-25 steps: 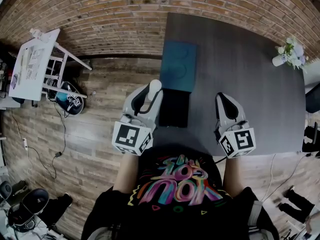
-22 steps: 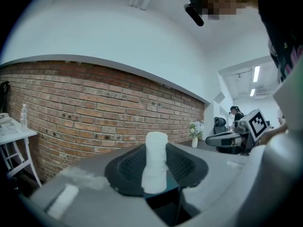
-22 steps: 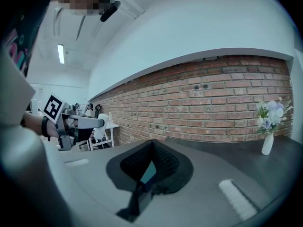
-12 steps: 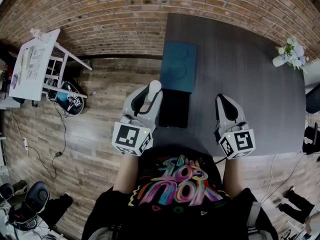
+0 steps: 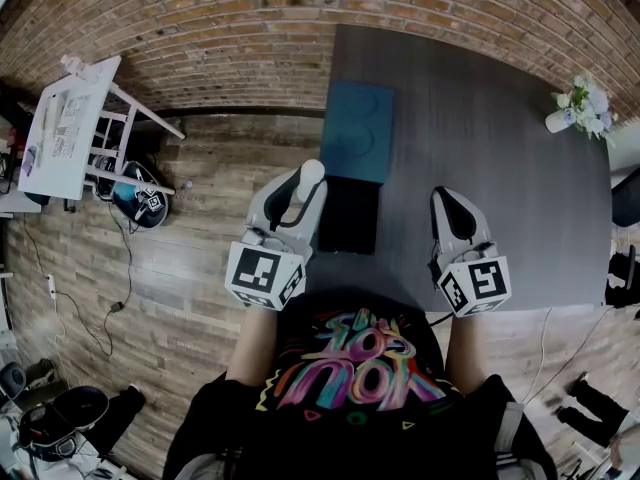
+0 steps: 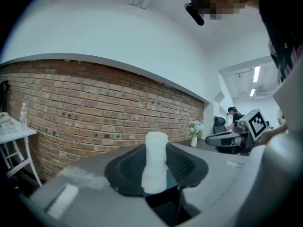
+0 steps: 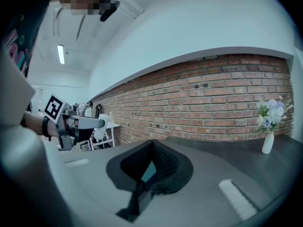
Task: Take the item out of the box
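Observation:
A white cylinder-shaped item [image 5: 311, 173] stands upright between the jaws of my left gripper [image 5: 305, 184], just left of the open black box [image 5: 348, 218]. The left gripper view shows the white item [image 6: 155, 160] pinched between the dark pads, and the left gripper [image 6: 156, 151] is shut on it. The box sits at the near left corner of the dark grey table [image 5: 500, 148]. A teal lid [image 5: 357, 128] lies just beyond it. My right gripper [image 5: 452, 200] hovers over the table to the right of the box. In its own view the right gripper [image 7: 151, 148] is shut with nothing in it.
A small vase of flowers [image 5: 578, 106] stands at the table's far right corner, and the vase [image 7: 268, 126] also shows in the right gripper view. A white folding stand [image 5: 70, 128] and bags sit on the wooden floor to the left. A brick wall runs behind the table.

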{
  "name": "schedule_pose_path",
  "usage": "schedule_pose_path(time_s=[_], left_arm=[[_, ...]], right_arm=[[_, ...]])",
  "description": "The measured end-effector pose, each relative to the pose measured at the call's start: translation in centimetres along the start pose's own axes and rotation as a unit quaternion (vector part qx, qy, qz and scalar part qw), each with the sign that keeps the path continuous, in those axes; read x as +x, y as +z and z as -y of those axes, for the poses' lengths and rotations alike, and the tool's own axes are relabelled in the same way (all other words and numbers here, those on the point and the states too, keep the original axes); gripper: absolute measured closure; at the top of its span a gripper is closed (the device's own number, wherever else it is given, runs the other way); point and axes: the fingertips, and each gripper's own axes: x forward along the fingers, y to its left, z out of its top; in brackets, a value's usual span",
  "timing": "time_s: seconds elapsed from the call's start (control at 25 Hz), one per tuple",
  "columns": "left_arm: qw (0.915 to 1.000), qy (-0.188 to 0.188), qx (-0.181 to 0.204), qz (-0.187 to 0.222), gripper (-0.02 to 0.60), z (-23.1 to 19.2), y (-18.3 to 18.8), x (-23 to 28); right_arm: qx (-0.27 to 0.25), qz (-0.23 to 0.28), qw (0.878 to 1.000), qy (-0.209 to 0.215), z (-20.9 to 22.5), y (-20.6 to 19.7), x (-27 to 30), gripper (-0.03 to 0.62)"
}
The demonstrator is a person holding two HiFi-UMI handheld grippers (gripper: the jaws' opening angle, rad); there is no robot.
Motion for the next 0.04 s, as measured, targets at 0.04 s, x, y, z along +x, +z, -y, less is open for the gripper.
schedule_pose_path(time_s=[0.04], left_arm=[[1.0000,0.001,-0.002,-0.001,0.446,-0.01,-0.02,0.01]], right_arm=[[-0.001,0.000,1.000,0.000,0.02,0.02,0.01,0.594]])
